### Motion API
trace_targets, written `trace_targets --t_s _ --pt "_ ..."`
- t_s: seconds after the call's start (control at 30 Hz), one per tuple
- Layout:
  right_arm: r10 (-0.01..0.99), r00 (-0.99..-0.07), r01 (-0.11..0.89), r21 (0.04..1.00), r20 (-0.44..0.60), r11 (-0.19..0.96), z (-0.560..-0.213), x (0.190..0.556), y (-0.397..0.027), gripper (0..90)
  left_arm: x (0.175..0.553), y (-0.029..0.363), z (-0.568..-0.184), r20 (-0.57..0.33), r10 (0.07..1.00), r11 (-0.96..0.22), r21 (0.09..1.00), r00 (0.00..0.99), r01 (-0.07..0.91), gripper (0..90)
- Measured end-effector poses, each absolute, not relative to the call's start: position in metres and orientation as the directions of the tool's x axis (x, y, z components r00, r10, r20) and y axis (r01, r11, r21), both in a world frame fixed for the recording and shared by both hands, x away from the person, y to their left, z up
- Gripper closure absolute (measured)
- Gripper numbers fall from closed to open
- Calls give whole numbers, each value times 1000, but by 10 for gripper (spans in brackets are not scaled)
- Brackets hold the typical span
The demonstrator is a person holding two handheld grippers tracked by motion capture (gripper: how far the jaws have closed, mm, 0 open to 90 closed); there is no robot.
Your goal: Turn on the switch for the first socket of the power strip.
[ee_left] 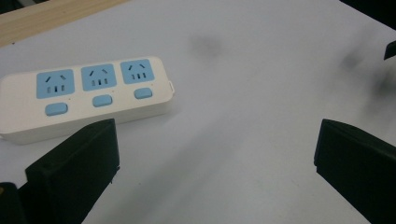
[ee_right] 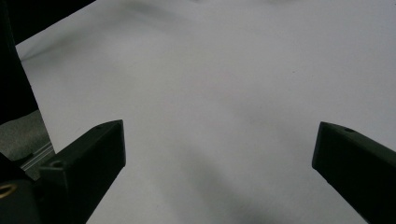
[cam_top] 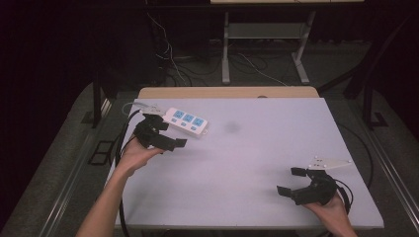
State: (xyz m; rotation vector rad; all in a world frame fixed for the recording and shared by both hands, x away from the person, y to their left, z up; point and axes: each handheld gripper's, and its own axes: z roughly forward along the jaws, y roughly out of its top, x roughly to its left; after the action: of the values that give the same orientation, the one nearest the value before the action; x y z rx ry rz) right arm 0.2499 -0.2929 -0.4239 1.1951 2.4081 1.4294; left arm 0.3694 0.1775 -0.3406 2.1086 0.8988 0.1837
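A white power strip (cam_top: 187,121) with three blue sockets and three blue switches lies flat at the back left of the white table top (cam_top: 257,158). My left gripper (cam_top: 171,134) hovers just in front of the strip, open, with nothing between its jaws. In the left gripper view the power strip (ee_left: 88,95) sits ahead and to the left of my left gripper (ee_left: 215,140), apart from both jaws. My right gripper (cam_top: 290,181) is near the front right corner, open and empty, over bare table. The right gripper view has my right gripper (ee_right: 217,140) wide apart above the white surface (ee_right: 224,84).
A wooden table strip (cam_top: 227,92) runs along the far edge. A faint dark smudge (cam_top: 232,127) marks the sheet right of the power strip. Behind the table are floor cables (cam_top: 170,64) and a grey desk frame (cam_top: 226,49). Black cables trail off both grippers.
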Motion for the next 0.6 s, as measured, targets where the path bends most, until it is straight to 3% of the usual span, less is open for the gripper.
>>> trace_targets --t_s 0.6 --pt "664 -690 573 778 289 256 -424 250 -293 22 404 185 -340 -179 685 -389 729 706 562 0"
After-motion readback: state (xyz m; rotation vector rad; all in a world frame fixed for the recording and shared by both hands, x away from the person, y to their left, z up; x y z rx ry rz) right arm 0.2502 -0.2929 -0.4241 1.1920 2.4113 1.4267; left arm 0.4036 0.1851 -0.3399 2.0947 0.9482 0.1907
